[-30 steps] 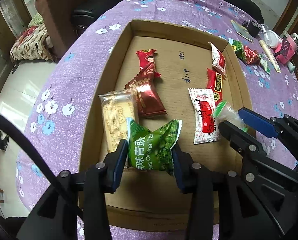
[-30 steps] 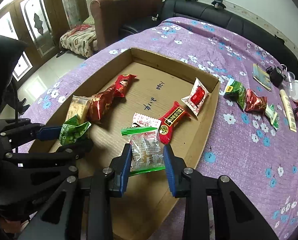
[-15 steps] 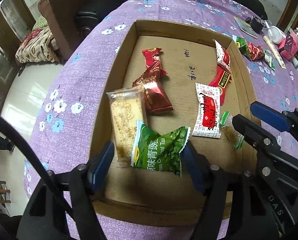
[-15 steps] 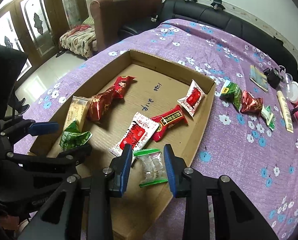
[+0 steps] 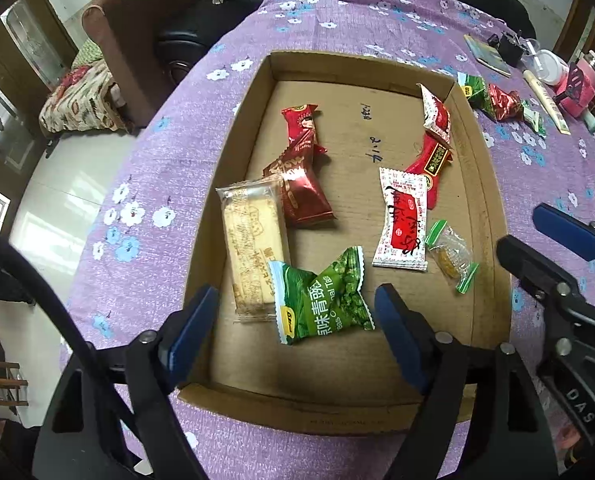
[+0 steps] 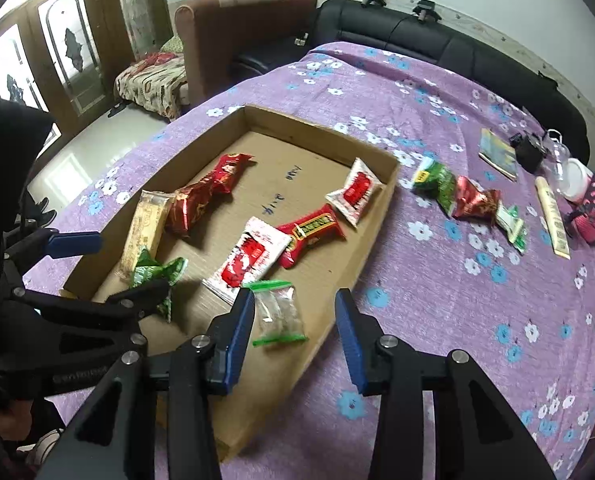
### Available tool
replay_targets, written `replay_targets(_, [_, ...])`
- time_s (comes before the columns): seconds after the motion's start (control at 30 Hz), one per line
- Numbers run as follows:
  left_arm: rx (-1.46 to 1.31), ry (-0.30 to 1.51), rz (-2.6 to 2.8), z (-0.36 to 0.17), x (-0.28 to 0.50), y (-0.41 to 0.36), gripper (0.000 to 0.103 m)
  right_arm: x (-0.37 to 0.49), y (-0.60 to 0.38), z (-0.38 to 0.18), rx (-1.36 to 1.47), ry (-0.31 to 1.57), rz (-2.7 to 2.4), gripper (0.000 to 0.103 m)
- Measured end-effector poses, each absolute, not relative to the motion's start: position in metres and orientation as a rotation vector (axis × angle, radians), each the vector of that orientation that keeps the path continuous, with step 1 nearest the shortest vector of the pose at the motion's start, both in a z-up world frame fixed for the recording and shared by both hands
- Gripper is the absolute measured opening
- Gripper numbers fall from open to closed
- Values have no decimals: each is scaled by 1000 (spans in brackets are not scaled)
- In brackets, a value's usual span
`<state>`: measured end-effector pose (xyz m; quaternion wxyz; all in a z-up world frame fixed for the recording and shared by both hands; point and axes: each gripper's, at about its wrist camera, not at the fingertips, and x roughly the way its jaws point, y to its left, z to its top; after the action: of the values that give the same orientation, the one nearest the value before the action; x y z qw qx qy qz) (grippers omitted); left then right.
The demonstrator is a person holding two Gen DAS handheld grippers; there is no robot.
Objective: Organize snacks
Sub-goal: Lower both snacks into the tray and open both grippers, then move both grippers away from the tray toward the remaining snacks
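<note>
Both tools, left [image 5: 295,322] and right [image 6: 293,330], are standing released over the box [image 5: 479,184], so next is probably fetching snacks [image 6: 467,198] lying beside it.

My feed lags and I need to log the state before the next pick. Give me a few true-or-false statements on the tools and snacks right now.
1. The left tool grips the green pea bag. False: its jaws are spread and the bag lies loose in the cardboard box.
2. The right tool is open. True.
3. The clear candy bag lies inside the box. True.
4. All snacks are in the box. False: a green packet and a red packet sit on the purple cloth outside it.
5. The biscuit pack lies beside the pea bag. True.
</note>
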<state>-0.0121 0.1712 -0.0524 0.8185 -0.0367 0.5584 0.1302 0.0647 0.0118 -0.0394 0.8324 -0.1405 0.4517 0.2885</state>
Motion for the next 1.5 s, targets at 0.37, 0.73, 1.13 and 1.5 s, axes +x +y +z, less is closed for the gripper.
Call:
replay_targets(0.37, [-77,1218,322,-55,-9,157,86,64,-25,-40,-215,987,615,42])
replay_targets(0.73, [-34,1114,223,-34,8,87,86,97,-118,-54,-53,1007,480,42])
replay_targets(1.13, [-26,1148,178,-44,75,11,86,200,-185,-56,40,909,435,42])
replay_targets(1.5, [-86,1150,236,-49,110,6,86,273,-155,-79,-142,898,565,43])
